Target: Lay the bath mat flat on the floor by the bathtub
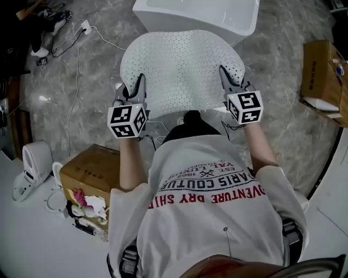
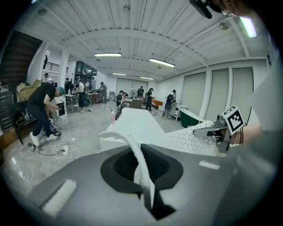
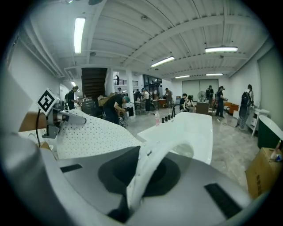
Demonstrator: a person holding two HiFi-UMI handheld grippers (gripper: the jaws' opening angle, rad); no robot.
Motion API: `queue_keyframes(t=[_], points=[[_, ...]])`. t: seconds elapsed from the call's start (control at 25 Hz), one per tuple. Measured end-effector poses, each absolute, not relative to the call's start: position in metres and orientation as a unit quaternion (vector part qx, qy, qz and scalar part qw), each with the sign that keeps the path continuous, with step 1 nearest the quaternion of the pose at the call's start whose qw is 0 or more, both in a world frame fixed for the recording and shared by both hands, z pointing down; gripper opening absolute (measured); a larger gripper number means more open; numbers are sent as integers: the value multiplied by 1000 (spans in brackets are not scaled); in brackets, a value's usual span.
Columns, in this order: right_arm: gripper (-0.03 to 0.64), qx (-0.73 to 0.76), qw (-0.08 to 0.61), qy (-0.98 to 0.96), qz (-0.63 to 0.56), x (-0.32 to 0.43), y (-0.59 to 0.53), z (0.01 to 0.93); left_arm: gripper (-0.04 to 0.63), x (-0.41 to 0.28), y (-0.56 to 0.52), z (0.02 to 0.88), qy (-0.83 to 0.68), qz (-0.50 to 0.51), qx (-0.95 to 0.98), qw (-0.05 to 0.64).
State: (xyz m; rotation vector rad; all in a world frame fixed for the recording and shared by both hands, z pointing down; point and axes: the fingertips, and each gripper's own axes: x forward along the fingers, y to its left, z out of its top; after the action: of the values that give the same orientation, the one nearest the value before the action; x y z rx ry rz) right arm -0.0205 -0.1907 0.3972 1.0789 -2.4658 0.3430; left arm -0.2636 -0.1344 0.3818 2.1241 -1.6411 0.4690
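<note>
1. My left gripper [image 1: 141, 81] sits left of centre in the head view. Its fingers are clenched on the near left edge of the bath mat [image 1: 182, 70]. In the left gripper view a thin white fold of that edge runs up out of the closed fingers.
2. My right gripper [image 1: 224, 73] sits right of centre, and its fingers are clamped on the mat's near right edge. A curled white strip shows pinched there in its own view.
3. The mat is white and dotted with small holes. It stretches between the two grippers in the upper middle of the frame, spread wide and roughly level (not lying on the floor, as far as I can judge).
4. The bathtub [image 1: 201, 13] is at the top centre, and the mat's far edge reaches just short of its near end in the picture.
5. The grey marbled floor [image 1: 98, 81] shows on both sides of the mat.
6. One cardboard box [image 1: 89, 174] stands at lower left and another box [image 1: 323, 81] at the right edge, both well apart from the mat.
</note>
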Motion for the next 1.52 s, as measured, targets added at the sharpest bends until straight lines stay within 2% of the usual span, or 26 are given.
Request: queue_keyframes(t=[0.24,0.8,1.24,1.52], points=[[14,426,215,-869,136,-15,-229,429,23,-262,-195,421,-571,164,785,177],[14,510,286,-783,212,-53,-248,564,25,-308,-268,584,-430,258,827,255],[14,510,306,-771,227,-61,-260,686,25,-345,-286,703,-416,301,823,244],[14,509,311,-777,201,-50,-276,805,25,-346,-302,826,-417,312,823,227]])
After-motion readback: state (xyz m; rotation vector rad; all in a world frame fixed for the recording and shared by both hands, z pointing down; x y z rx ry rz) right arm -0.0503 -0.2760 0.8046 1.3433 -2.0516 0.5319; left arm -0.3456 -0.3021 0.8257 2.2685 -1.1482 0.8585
